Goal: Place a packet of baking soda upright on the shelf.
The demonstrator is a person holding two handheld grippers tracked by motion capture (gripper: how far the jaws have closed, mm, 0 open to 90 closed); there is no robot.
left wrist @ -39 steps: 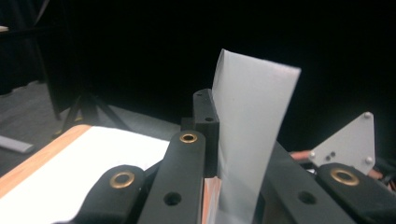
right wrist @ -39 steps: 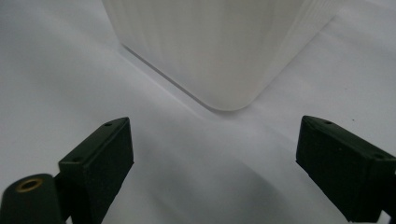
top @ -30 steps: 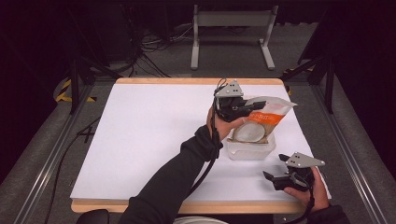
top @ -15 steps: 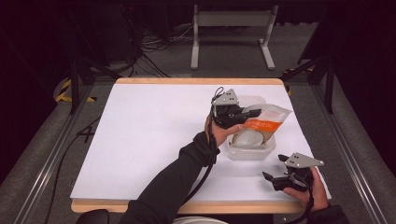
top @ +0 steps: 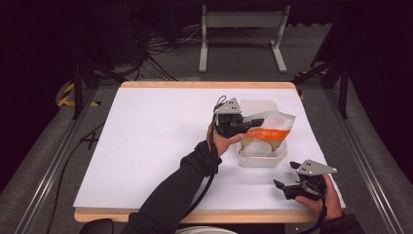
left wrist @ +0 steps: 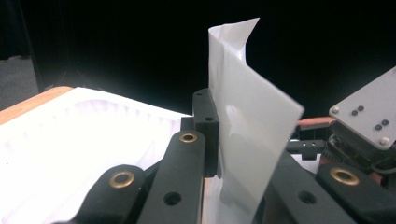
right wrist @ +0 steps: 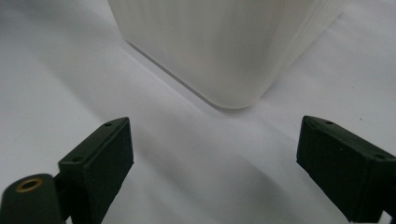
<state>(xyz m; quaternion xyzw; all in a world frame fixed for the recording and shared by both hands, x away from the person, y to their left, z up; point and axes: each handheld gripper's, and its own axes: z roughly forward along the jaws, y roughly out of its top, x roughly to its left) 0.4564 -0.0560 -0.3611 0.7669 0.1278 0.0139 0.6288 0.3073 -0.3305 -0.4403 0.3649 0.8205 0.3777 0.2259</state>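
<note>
On the desk (top: 146, 146), our left gripper (top: 253, 123) has its jaws clamped on the orange-and-white pouch (top: 272, 127), low over the clear container (top: 260, 158); seating it remains. Our right gripper (top: 283, 186) waits nearby, jaws open.

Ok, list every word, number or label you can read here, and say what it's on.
Pouch: white print on its orange band, too small and blurred to read.
Container: no text.
Grippers: no text on the left gripper or the right gripper.
Nothing readable.
</note>
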